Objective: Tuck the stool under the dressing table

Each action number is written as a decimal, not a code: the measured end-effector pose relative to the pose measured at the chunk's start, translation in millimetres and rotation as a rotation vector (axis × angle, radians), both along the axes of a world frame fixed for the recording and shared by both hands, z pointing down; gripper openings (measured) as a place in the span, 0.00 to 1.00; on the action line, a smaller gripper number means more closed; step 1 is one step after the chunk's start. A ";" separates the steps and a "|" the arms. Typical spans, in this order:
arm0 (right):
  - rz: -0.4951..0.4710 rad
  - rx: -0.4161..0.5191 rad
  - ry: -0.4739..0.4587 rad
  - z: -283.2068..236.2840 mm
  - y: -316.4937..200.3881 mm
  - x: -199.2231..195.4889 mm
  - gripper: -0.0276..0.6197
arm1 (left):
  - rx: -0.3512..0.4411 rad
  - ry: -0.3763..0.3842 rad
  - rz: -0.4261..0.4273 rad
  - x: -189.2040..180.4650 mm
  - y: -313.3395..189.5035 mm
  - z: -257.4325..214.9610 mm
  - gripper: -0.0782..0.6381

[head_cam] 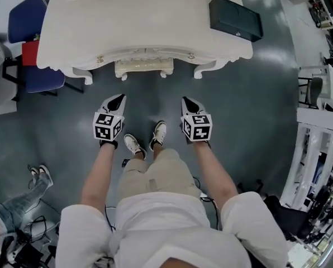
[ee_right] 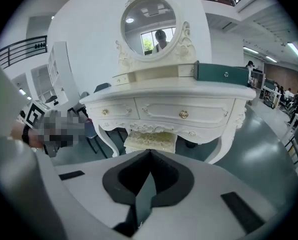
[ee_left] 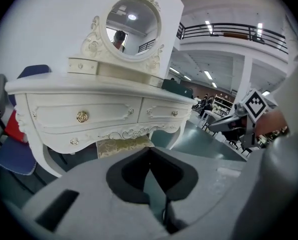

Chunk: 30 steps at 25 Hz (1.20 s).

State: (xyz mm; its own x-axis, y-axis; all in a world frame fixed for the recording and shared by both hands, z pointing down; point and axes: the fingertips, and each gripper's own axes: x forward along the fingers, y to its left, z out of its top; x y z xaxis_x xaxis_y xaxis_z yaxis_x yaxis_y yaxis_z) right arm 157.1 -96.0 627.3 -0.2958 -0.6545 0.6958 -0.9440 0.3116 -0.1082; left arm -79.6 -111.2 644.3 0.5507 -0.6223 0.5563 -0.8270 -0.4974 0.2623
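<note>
The cream stool (head_cam: 143,67) with a patterned cushion stands tucked under the white dressing table (head_cam: 144,21); only its front edge shows in the head view. The left gripper view finds the stool (ee_left: 124,146) between the table's legs, and so does the right gripper view, stool (ee_right: 150,140). My left gripper (head_cam: 120,97) and right gripper (head_cam: 186,100) hang in the air in front of the table, apart from the stool. Both are shut with nothing between their jaws, tips touching.
A dark green box (head_cam: 235,18) sits on the tabletop's right end. A blue chair (head_cam: 28,43) stands left of the table. A round mirror (ee_right: 150,25) rises at the table's back. Another person's legs (head_cam: 21,197) show at the lower left. White shelving (head_cam: 317,133) lines the right side.
</note>
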 end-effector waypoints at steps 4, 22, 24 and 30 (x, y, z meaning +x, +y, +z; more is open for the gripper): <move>0.027 0.043 -0.024 -40.8 5.0 8.2 0.04 | 0.046 0.023 -0.034 -5.6 7.7 -41.0 0.13; 0.061 0.245 -0.096 -181.4 17.8 18.1 0.04 | 0.323 0.074 -0.190 -71.6 12.3 -213.1 0.13; 0.060 0.274 -0.114 -195.7 16.0 14.4 0.04 | 0.367 0.073 -0.195 -76.4 13.8 -232.8 0.13; 0.024 0.376 -0.154 -251.1 9.1 4.0 0.04 | 0.526 0.071 -0.223 -94.4 22.6 -302.6 0.13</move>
